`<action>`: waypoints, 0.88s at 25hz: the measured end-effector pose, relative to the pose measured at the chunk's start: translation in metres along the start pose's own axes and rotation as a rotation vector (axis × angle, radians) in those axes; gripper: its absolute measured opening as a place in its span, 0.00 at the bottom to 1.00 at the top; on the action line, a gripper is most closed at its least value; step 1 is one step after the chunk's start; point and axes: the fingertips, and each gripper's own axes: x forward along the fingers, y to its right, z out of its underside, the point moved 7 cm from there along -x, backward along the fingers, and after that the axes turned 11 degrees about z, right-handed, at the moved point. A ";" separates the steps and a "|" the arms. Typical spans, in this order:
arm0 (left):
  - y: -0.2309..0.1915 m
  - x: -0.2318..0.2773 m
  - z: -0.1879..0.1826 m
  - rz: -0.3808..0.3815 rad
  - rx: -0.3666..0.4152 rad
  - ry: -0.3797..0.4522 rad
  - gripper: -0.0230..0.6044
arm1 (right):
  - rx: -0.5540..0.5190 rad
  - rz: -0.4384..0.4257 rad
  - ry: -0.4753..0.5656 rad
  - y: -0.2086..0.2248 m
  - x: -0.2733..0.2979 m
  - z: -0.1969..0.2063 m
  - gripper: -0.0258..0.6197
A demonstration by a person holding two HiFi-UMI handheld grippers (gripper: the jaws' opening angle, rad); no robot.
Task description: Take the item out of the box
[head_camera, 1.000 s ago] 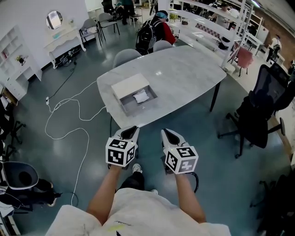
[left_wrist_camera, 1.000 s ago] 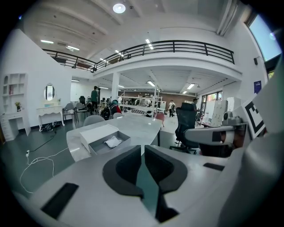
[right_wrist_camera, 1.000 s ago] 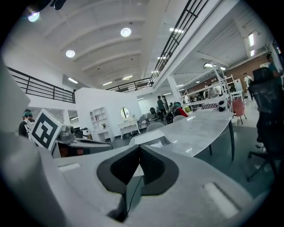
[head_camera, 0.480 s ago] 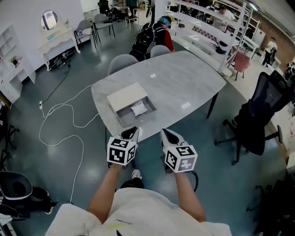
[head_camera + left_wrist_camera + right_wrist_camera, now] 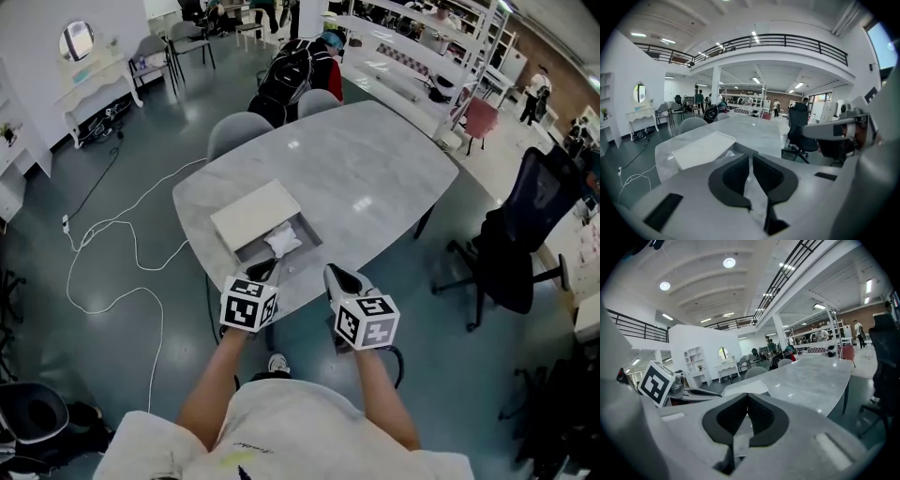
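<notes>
Head view: a pale oval marble table (image 5: 375, 169) carries a white box (image 5: 255, 214) at its near left corner. The box's open tray faces the person, its long side running lower left to upper right. A crumpled white item (image 5: 284, 240) lies in the tray; its direction is too small to read. The left gripper (image 5: 265, 269) and the right gripper (image 5: 336, 274) hover at the table's near edge, the left one just beside the tray.

Left gripper view: the jaws stand almost together, a thin slit between them, holding nothing.

Right gripper view: the jaw tips meet, empty.
</notes>
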 end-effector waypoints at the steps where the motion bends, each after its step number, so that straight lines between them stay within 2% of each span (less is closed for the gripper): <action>1: -0.007 0.005 0.000 0.010 0.010 -0.013 0.08 | 0.002 0.006 -0.003 -0.001 0.006 -0.002 0.05; 12: -0.054 0.067 0.010 0.174 0.114 -0.156 0.09 | -0.011 0.070 -0.030 -0.006 0.054 -0.002 0.05; 22: -0.068 0.110 0.018 0.227 0.171 -0.259 0.09 | -0.003 0.114 -0.053 0.003 0.065 -0.001 0.05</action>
